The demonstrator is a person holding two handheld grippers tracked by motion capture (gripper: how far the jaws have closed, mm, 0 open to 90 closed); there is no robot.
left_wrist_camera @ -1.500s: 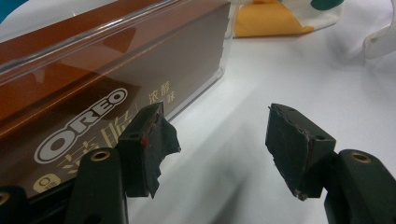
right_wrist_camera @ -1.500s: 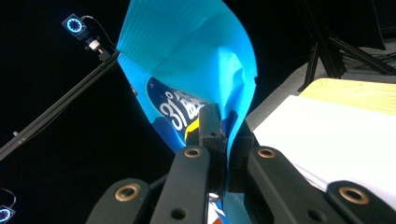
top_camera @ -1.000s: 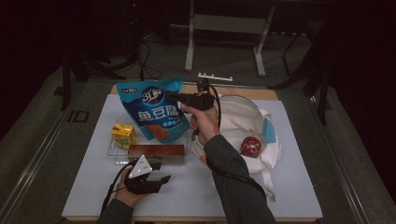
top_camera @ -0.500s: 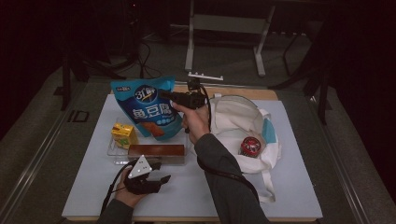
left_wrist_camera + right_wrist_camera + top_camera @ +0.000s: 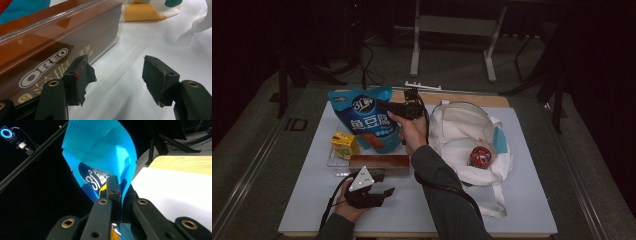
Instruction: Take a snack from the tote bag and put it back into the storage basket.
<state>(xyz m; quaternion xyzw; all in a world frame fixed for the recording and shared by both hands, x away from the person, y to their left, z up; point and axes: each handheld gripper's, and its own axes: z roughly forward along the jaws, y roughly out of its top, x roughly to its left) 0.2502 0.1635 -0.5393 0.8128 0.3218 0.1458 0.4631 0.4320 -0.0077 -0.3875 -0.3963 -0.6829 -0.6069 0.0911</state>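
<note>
Between the right gripper's (image 5: 117,195) jaws sits the edge of the blue snack bag (image 5: 364,117); jaws nearly fully closed, clamped on it. Bag is glossy blue with white lettering and a crimped top seal, held upright off the white sheet (image 5: 522,200), long axis near vertical, seal end up, print facing the high view. Left gripper (image 5: 116,75) rests low on the sheet, jaws spread wide, holding nothing; brown Oreo box (image 5: 50,47) just beside its left jaw.

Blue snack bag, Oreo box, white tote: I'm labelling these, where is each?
Blue snack bag (image 5: 362,117): high view, printed front.
Oreo box (image 5: 62,37): left gripper view, brown side panel.
White tote (image 5: 457,132): high view, cloth near its opening.
</note>
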